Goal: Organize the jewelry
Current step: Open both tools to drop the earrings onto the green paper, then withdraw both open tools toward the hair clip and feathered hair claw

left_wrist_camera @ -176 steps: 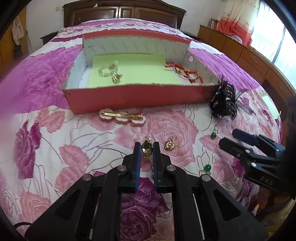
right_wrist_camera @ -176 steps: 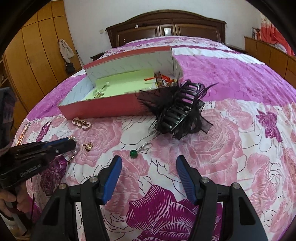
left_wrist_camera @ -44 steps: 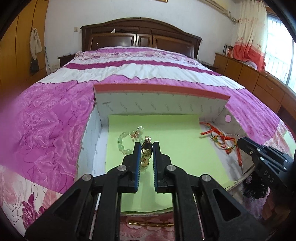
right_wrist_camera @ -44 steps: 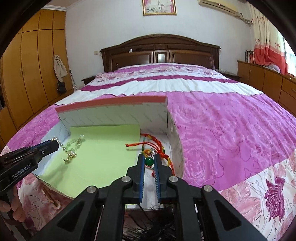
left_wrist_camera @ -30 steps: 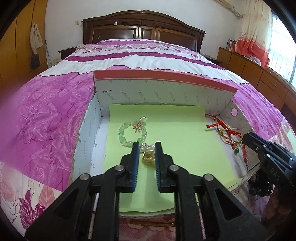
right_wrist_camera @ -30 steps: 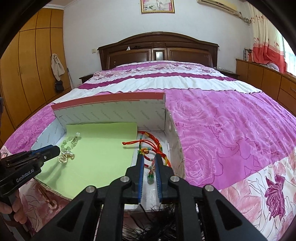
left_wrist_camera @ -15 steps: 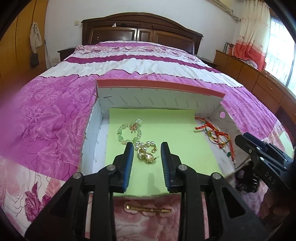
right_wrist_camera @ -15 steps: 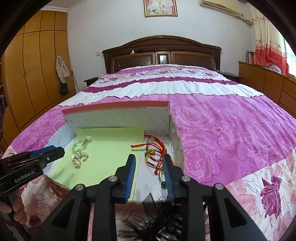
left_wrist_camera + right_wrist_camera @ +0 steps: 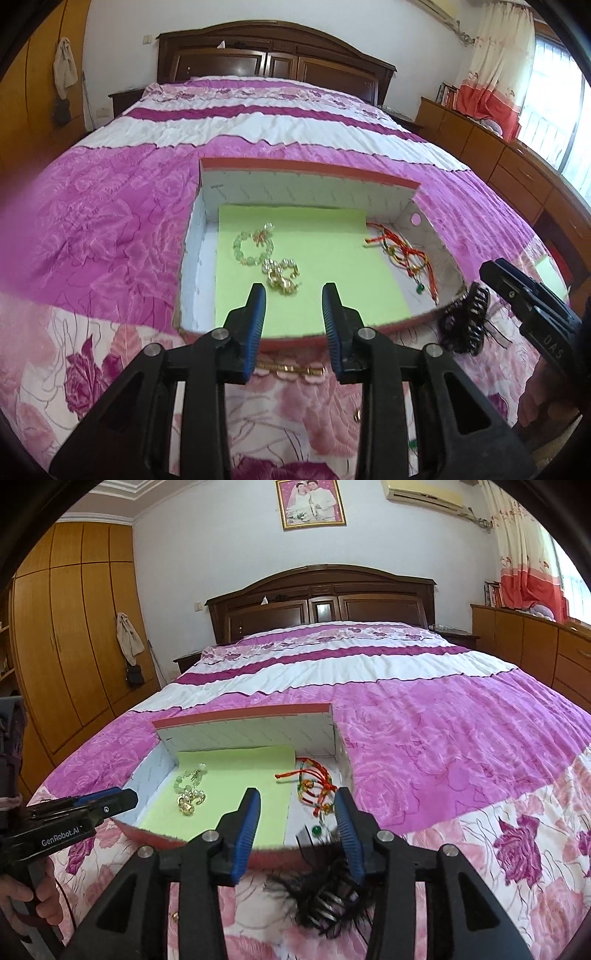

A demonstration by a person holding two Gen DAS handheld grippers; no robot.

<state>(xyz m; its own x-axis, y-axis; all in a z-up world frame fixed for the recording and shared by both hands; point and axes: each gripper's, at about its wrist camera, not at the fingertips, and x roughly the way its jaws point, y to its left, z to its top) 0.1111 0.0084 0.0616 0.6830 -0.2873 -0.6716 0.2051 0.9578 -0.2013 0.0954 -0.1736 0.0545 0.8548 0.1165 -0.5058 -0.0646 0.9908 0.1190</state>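
The left gripper (image 9: 293, 291) had let go of the gold pearl earring (image 9: 281, 274), which lay on the matte green liner (image 9: 332, 266) of the red cardboard box (image 9: 306, 168), just beside the glassy green bead bracelet (image 9: 253, 246). Its jaws had just opened and stood apart, empty. The right gripper (image 9: 295, 806) had likewise just been opening, nothing between its ribbed blue pads; the green drop earring (image 9: 315, 830) lay in the box's right end by the red cord bracelets (image 9: 314, 781). A feathery black hair claw (image 9: 325, 897) lay outside the box's front wall.
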